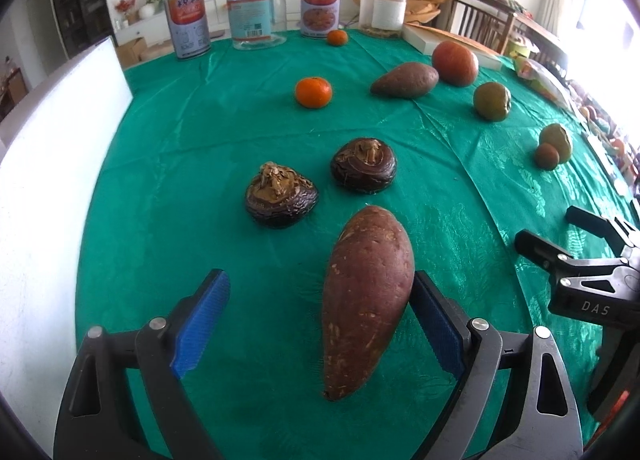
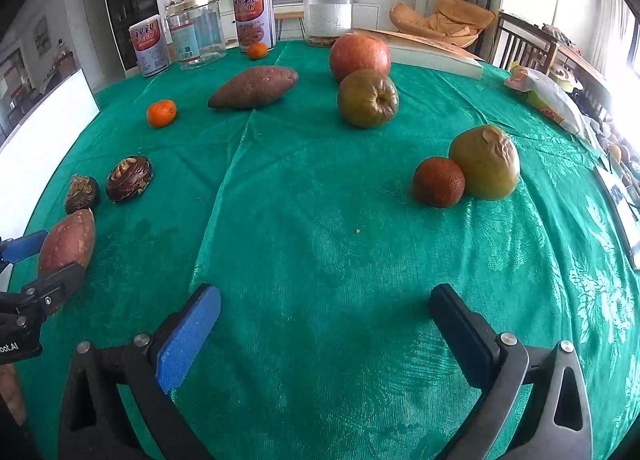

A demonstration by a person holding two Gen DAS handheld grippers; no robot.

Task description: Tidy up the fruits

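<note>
Green patterned cloth [image 1: 240, 108] covers a round table in a living room, with tins and clear jars lined up along its far edge. From the left wrist view, the left gripper [image 1: 320, 296] stands wide open around a sweet potato [image 1: 366, 296] lying lengthwise on the cloth; the right blue pad [image 1: 438, 328] sits against the potato's flank while the left pad is well clear of it. Just beyond lie two dark water chestnuts [image 1: 282, 196], then a mandarin [image 1: 313, 91], a second sweet potato [image 1: 405, 79] beside a red apple [image 1: 455, 62], and two greenish pears [image 1: 492, 101] toward the right. The right gripper [image 1: 560, 236] shows at the right edge, its fingers apart. From the right wrist view, the right gripper [image 2: 324, 308] hangs open over bare cloth with nothing between its fingers. Ahead of it a small reddish-brown fruit [image 2: 439, 182] touches a wrinkled pear [image 2: 485, 162]; another pear [image 2: 367, 98] sits in front of the apple [image 2: 359, 54]. At the far left the left gripper [image 2: 40, 260] brackets the near sweet potato [image 2: 68, 244]
</note>
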